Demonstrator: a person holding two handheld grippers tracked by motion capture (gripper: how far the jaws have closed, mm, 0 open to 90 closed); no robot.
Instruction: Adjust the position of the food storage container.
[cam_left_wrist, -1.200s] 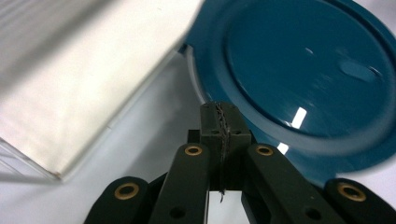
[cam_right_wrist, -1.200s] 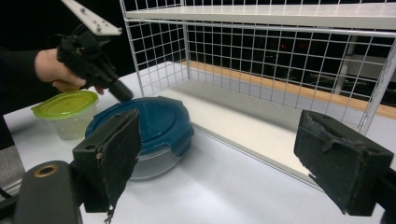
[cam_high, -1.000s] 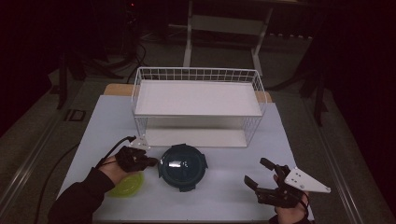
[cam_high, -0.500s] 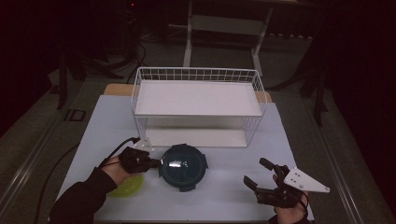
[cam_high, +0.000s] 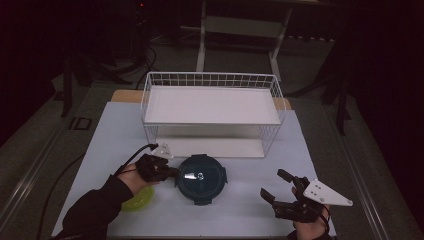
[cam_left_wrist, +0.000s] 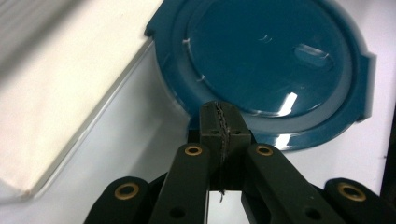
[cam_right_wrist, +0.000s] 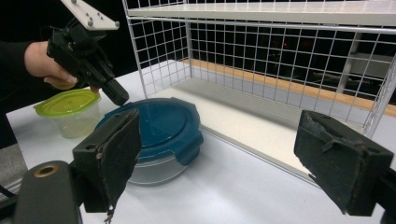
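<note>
Left hand-held gripper (cam_high: 172, 171): jaws pressed together, nothing between them, tips at the near rim of the blue-lidded round container (cam_high: 201, 177) on the desk (cam_high: 240, 210). Green-lidded tub (cam_high: 137, 198) behind it. Right hand-held gripper (cam_high: 276, 188): jaws wide apart, well clear. No readable writing on lids.

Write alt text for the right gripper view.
Open right tongs frame a round container with a blue lid on a white table. The left tongs, shut, touch the lid's far rim, beside a green-lidded tub and a wire rack.
</note>
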